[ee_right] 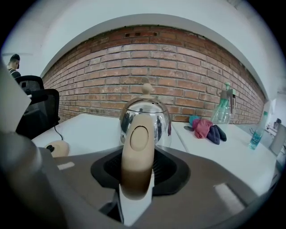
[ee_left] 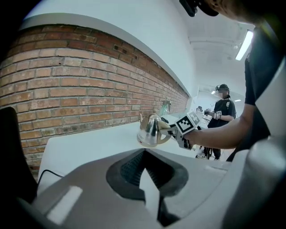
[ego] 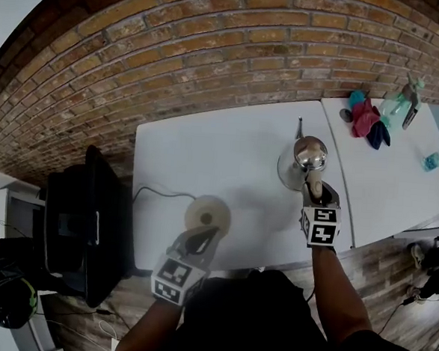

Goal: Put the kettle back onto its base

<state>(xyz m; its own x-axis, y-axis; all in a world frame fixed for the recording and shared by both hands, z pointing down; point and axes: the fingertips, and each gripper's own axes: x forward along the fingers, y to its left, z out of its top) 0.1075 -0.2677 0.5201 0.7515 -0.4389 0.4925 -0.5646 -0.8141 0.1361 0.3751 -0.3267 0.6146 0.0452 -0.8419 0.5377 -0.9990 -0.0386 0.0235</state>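
A shiny steel kettle (ego: 303, 158) (ee_left: 149, 129) (ee_right: 145, 118) stands on the white table (ego: 206, 155), right of centre, with its spout toward the brick wall. Its beige handle (ee_right: 137, 152) sits between the jaws of my right gripper (ego: 314, 189) (ee_right: 137, 154), which is shut on it. The round beige base (ego: 206, 211) (ee_right: 56, 148) lies near the table's front edge, left of the kettle, with a cable (ego: 154, 193) running off to the left. My left gripper (ego: 209, 234) (ee_left: 144, 154) hovers just in front of the base, tips together and holding nothing.
A second white table (ego: 399, 183) adjoins on the right with pink and blue cloths (ego: 366, 117), a spray bottle (ego: 414, 98) and a small blue bottle (ego: 433, 160). A black office chair (ego: 81, 221) stands at the left. A person (ee_left: 222, 112) stands far off.
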